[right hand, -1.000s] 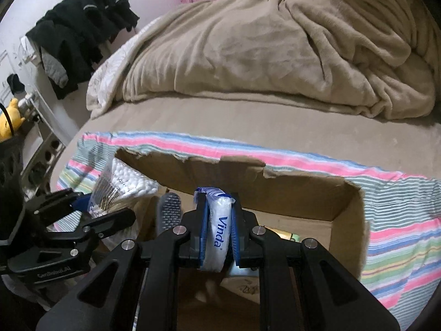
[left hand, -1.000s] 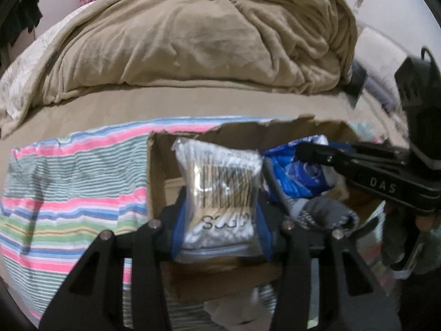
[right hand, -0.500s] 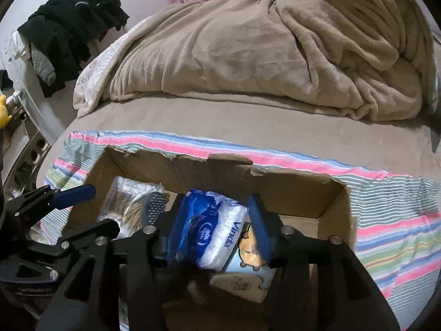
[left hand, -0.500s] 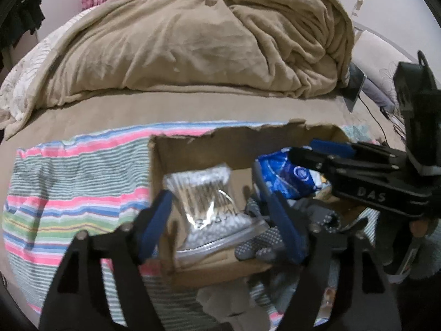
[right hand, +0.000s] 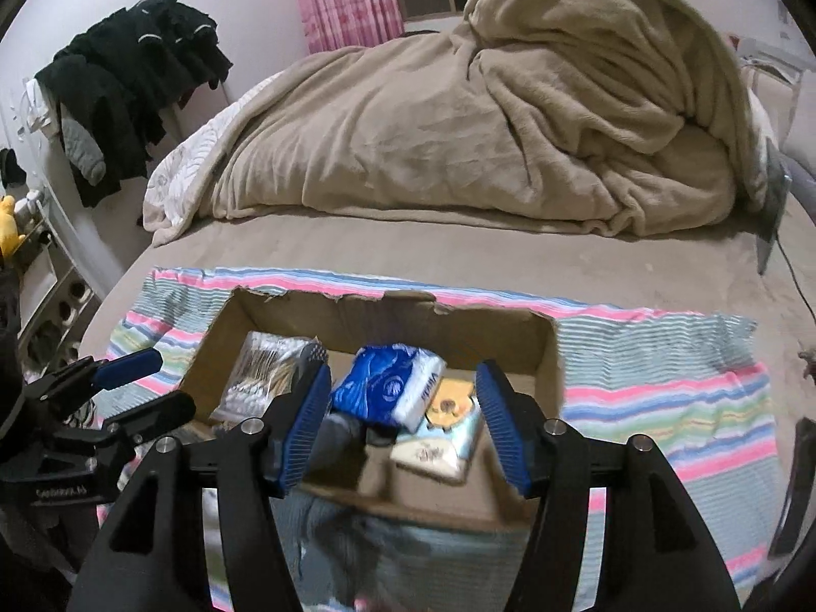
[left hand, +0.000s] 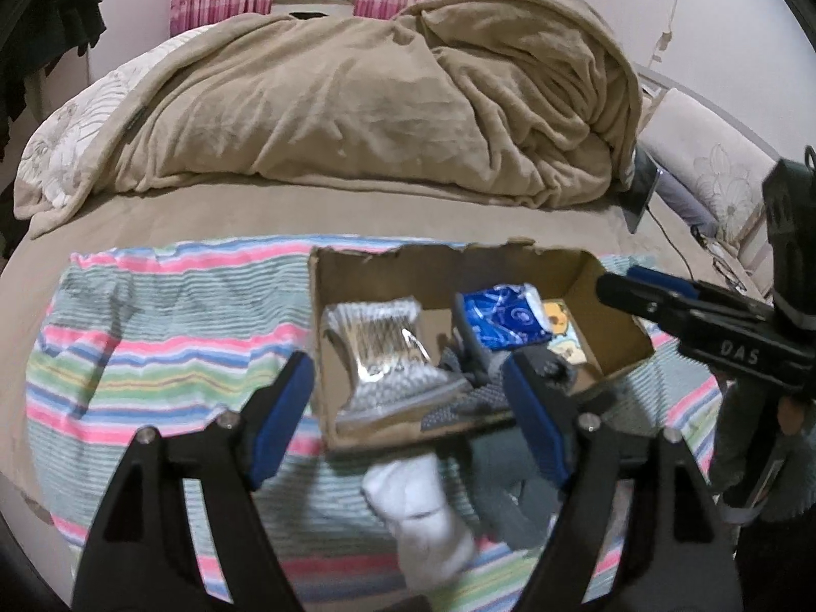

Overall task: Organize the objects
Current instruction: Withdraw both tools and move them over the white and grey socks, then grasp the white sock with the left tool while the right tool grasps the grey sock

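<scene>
A torn-edged cardboard box sits on a striped towel spread over the bed, and it serves as the landmark here. Inside the box, at its left end, lies a clear bag of cotton swabs. Toward the middle of the box rests a blue tissue pack, tilted, with a small yellow-printed packet just beside it on the right and partly under it. A grey dotted glove lies in the box between the swabs and the tissue pack, reaching the near wall.

The left tool hangs above the near-left corner of the box with its blue-padded fingers spread wide and nothing between them. The right tool is over the near wall of the box, also spread wide and empty, its pads on either side of the tissue pack but apart from it.

In front of the box, on the towel, lie a white sock and a blurred grey cloth. Behind the box, a tan blanket is heaped on the bed.
</scene>
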The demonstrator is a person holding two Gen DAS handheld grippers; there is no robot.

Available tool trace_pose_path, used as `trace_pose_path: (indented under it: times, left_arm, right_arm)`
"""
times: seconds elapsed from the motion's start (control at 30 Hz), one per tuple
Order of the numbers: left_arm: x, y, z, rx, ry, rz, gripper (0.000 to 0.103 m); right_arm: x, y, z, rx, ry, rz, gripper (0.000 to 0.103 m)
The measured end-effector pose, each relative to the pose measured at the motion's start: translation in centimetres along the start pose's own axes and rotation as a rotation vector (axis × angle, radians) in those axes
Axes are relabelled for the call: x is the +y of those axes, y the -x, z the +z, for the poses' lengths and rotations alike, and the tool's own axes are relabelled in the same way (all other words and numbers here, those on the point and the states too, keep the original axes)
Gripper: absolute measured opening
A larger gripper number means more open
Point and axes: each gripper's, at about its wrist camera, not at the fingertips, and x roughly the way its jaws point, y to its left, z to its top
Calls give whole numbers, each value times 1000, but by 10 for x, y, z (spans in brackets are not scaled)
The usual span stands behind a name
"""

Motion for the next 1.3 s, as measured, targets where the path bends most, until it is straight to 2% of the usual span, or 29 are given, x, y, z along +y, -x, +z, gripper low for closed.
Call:
trace_pose_path:
  times: [0.27, 0.4, 0.57, 0.9, 1.3]
  left_arm:
    - [-1, 26, -18, -24, 22, -10, 78]
    - [0, 38, -27, -41, 42, -11, 78]
    - [1, 44, -42, -32, 59, -7, 78]
    - [6, 35, -68, 21, 79, 0, 79]
    - [5, 12, -85, 87, 90, -6, 79]
  right_arm:
    - [0, 34, -18, -15, -5, -21, 63]
    - [3, 45, -30, -13, -5, -17, 72]
    - [6, 48, -46, 9, -4, -13, 72]
    - [4, 41, -71, 55, -23, -6, 72]
    - [8, 21, -81, 102, -20, 18, 72]
